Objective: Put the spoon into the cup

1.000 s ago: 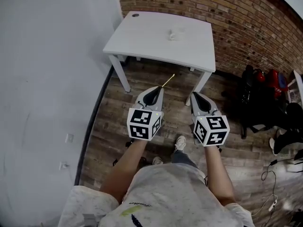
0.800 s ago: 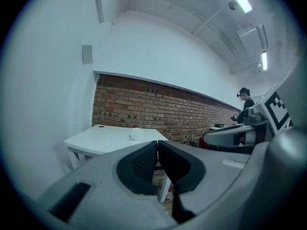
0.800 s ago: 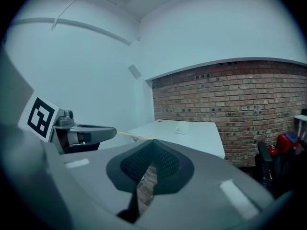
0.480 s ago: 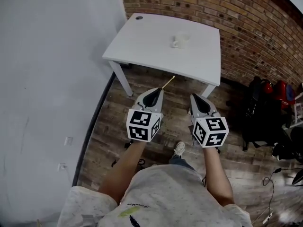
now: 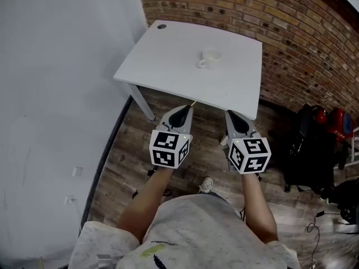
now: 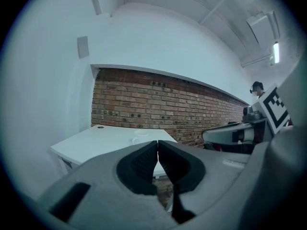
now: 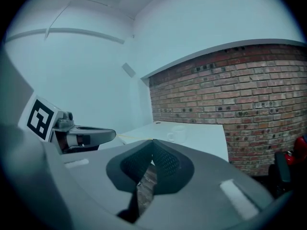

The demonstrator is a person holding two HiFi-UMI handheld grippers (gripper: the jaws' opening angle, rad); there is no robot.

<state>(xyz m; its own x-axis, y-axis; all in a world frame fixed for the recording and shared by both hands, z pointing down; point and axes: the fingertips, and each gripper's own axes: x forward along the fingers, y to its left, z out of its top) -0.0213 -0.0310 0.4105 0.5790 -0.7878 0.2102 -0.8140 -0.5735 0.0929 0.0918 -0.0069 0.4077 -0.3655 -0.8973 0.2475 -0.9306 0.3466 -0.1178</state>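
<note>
1. A plain white wall (image 5: 56, 94) fills my far left, with dark wooden floor (image 5: 129, 150) at its foot.
2. My left gripper (image 5: 185, 107) is held in the air short of the white worktop (image 5: 162, 66). Its jaws are pressed together on the spoon (image 5: 193, 102).
3. Only a thin, pale-yellow length of the spoon shows. It pokes forward out of the jaw tips, and in the head view its free end lies by the worktop's near edge. It is well apart from the cup.
4. The cup (image 5: 210, 58), small and white, stands upright toward the back middle of the worktop. A small dark round spot (image 5: 162, 26) marks the far left corner.
5. My right gripper (image 5: 230, 114) is held level beside the left one, also short of the worktop. Its jaws are closed tip to tip with nothing between them.
6. A red brick wall (image 5: 291, 32) runs behind the worktop, and dark bags (image 5: 305, 144) sit on the floor at the far right.
</note>
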